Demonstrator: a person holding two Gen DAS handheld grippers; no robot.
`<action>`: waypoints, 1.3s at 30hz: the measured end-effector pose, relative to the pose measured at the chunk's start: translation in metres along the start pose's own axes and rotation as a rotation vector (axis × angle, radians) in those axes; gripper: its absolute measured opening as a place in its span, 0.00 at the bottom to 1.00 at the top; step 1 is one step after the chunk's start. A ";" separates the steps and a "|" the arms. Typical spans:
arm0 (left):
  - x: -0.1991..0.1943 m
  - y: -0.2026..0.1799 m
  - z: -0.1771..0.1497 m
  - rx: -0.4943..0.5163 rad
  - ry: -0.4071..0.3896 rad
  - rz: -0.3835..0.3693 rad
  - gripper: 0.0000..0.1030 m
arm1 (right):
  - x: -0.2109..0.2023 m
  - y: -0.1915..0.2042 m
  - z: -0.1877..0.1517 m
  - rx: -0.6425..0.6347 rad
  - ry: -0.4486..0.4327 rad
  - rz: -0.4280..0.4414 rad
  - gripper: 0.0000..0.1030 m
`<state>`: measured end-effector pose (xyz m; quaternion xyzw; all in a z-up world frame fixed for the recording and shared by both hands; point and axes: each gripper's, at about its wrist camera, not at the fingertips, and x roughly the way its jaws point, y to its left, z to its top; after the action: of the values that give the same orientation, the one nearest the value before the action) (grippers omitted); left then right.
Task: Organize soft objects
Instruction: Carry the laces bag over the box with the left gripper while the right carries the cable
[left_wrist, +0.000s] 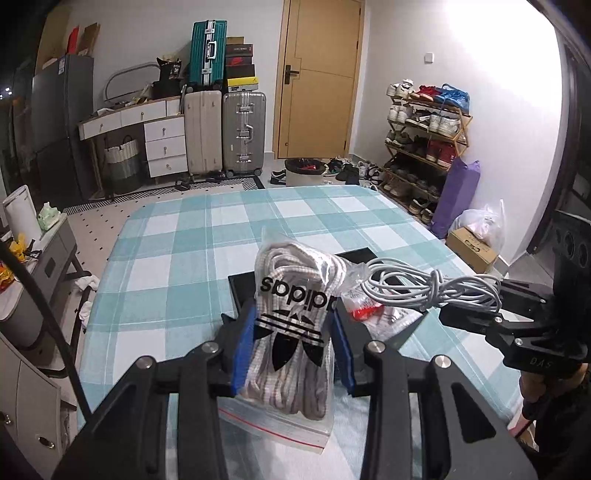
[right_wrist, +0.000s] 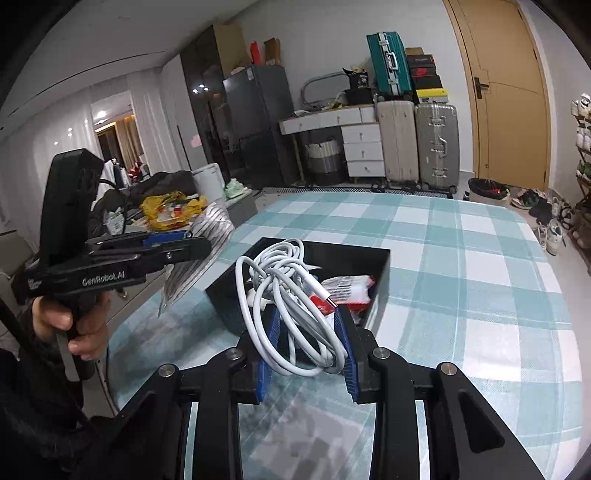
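Note:
My left gripper (left_wrist: 293, 343) is shut on a clear zip bag of grey-white laces (left_wrist: 291, 314) with a black logo, held above the checked tablecloth (left_wrist: 166, 258). Behind the bag sits a black open box (left_wrist: 354, 256). In the right wrist view my right gripper (right_wrist: 308, 345) is shut on a coiled white cable (right_wrist: 280, 295), lifted over the black box (right_wrist: 328, 254), which holds a red-and-white packet (right_wrist: 347, 290). The left gripper (right_wrist: 188, 240) shows at the left in a hand, the striped bag (right_wrist: 199, 254) hanging from it. The right gripper (left_wrist: 476, 308) with the cable (left_wrist: 424, 286) appears at right.
Suitcases (left_wrist: 225, 136), a white drawer unit (left_wrist: 162, 144) and a wooden door (left_wrist: 317, 77) stand at the far wall. A shoe rack (left_wrist: 424, 144) and a purple bag (left_wrist: 456, 195) line the right side. A side table with clutter (right_wrist: 170, 210) stands left of the table.

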<state>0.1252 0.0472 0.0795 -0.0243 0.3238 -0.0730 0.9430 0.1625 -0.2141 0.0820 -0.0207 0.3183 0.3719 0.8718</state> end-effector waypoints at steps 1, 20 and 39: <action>0.006 0.000 0.001 -0.004 0.008 0.005 0.36 | 0.003 -0.002 0.003 0.000 0.008 -0.009 0.30; 0.061 0.001 0.011 -0.033 0.056 0.042 0.36 | 0.055 -0.003 0.030 -0.050 0.123 -0.116 0.30; 0.087 -0.015 0.004 0.000 0.088 0.052 0.36 | 0.089 0.002 0.030 -0.112 0.190 -0.163 0.30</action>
<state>0.1936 0.0194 0.0308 -0.0124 0.3655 -0.0493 0.9294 0.2240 -0.1478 0.0555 -0.1301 0.3753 0.3133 0.8626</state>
